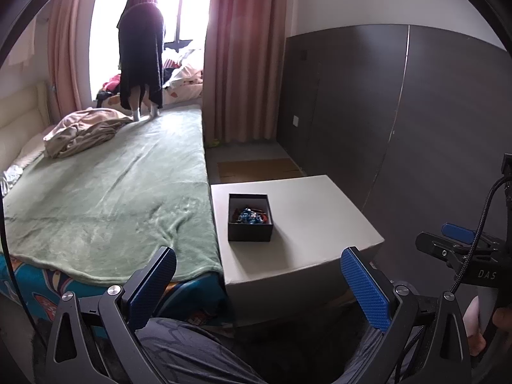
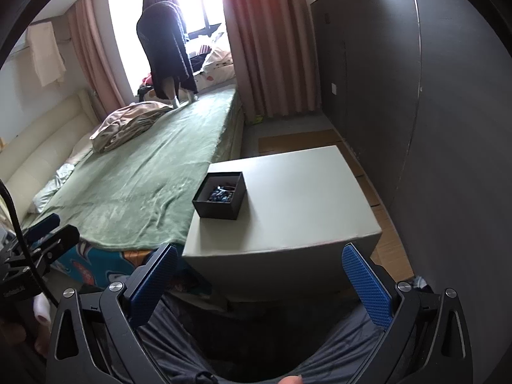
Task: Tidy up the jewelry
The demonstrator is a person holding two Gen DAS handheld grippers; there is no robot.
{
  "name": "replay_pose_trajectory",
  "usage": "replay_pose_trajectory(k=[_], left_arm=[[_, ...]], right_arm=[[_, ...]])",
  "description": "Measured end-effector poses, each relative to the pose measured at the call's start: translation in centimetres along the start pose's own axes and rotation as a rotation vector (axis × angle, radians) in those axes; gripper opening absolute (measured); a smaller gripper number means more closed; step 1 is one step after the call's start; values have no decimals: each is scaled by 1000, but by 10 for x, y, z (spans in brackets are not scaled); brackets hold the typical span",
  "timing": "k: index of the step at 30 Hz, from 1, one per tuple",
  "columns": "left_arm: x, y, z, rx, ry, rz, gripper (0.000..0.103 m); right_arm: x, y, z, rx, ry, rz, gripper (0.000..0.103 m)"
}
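A small black open box [image 1: 250, 231] stands on a grey bedside table [image 1: 313, 217], near its left edge. Inside lies a heap of blue and red beaded jewelry [image 1: 250, 216]. The box [image 2: 220, 206] and its jewelry [image 2: 221, 193] also show in the right wrist view, on the table [image 2: 304, 198]. My left gripper [image 1: 257, 270] is open and empty, held low in front of the table, well short of the box. My right gripper [image 2: 260, 267] is open and empty at the table's front edge. Each gripper shows at the edge of the other's view.
A bed with a green blanket [image 1: 108, 192] runs along the table's left side, a crumpled beige cloth [image 1: 83, 131] on it. A person in dark clothes [image 1: 140, 48] stands at the window. A dark wardrobe [image 1: 400, 121] fills the right. My lap in dark trousers is below the grippers.
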State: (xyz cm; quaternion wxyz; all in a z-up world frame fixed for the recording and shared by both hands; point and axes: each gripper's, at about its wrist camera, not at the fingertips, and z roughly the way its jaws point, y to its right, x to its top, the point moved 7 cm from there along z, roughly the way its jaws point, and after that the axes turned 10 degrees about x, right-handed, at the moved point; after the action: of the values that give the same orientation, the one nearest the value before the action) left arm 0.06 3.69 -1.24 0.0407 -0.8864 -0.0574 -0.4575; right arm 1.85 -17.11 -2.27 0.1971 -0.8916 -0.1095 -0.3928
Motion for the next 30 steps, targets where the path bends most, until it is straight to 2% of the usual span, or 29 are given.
replay_pose_trajectory(k=[11,15,30], left_arm=[[0,-6,0,4,0,-8,103],[0,-9,-1,13,3,-5,103],[-1,-10,-5,14,9,-2,103]], right_arm=[[4,-3,-2,1,12,-7,103],[8,1,-6,-21,43,-2,103],[9,-5,-7,-4,42,-10,103]])
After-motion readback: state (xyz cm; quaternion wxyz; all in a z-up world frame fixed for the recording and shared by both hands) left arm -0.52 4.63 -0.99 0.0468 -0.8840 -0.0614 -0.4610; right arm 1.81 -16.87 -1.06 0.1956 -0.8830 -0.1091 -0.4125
